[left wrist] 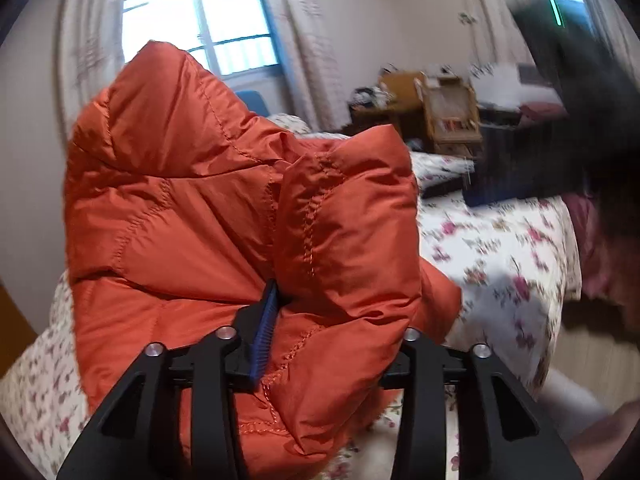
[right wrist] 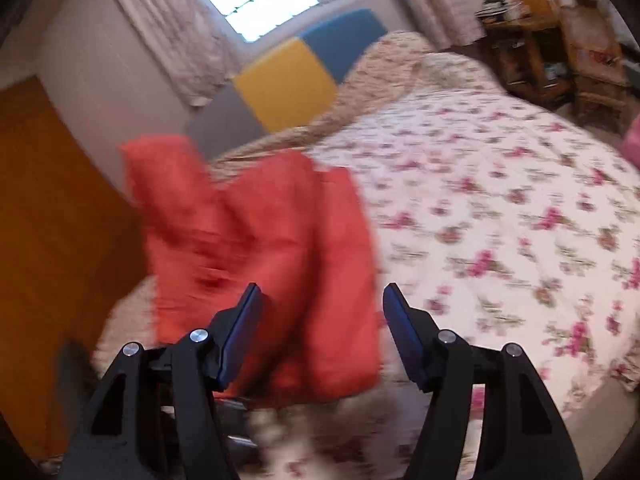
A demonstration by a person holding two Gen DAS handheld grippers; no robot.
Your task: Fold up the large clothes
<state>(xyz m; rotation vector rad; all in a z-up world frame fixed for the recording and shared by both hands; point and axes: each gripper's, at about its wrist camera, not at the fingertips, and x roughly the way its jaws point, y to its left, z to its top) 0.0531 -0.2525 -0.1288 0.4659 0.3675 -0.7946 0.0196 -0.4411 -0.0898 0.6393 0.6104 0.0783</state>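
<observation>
The orange quilted jacket [left wrist: 224,208] fills the left wrist view, bunched and standing up from the left gripper [left wrist: 320,344], its long axis running from the jaws upward and away toward the window [left wrist: 208,20], with a peaked fold at the top and a second puffed fold leaning to the right. No brand, label or writing can be read on it; only stitched quilting seams show. Fabric sits between the left gripper's fingers: the blue pad of one finger [left wrist: 266,332] lies against the cloth, the other finger is hidden behind the fold, so whether the cloth is pinched I cannot tell. In the right wrist view the jacket [right wrist: 256,248] is blurred, lying over the near left part of the floral bedspread [right wrist: 500,200], stretching from just ahead of the right gripper [right wrist: 322,332] up and left toward the yellow and blue headboard [right wrist: 288,84]. The right gripper's jaws stand well apart with nothing pressed between them; the jacket's lower edge shows in the gap and behind the left finger.
</observation>
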